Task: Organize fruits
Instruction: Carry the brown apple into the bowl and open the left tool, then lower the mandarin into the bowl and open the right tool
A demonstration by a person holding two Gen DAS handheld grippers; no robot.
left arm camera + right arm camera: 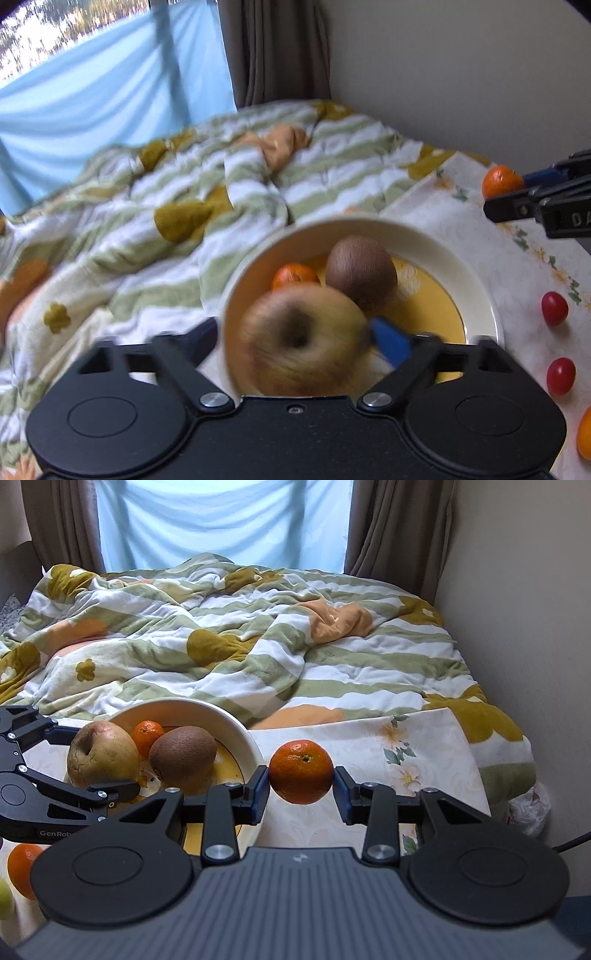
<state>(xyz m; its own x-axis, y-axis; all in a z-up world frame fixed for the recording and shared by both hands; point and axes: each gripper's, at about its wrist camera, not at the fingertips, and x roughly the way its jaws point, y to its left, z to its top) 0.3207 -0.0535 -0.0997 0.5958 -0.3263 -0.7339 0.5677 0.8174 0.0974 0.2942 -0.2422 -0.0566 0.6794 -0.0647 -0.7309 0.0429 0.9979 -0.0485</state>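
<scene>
Nearest your left gripper (295, 343), the apple (301, 339) sits blurred inside the bowl (476, 280), jaws spread wide, apparently let go. Your right gripper (301, 784) pinches a mandarin (301, 771) just beside the bowl, ready for delivery.
</scene>
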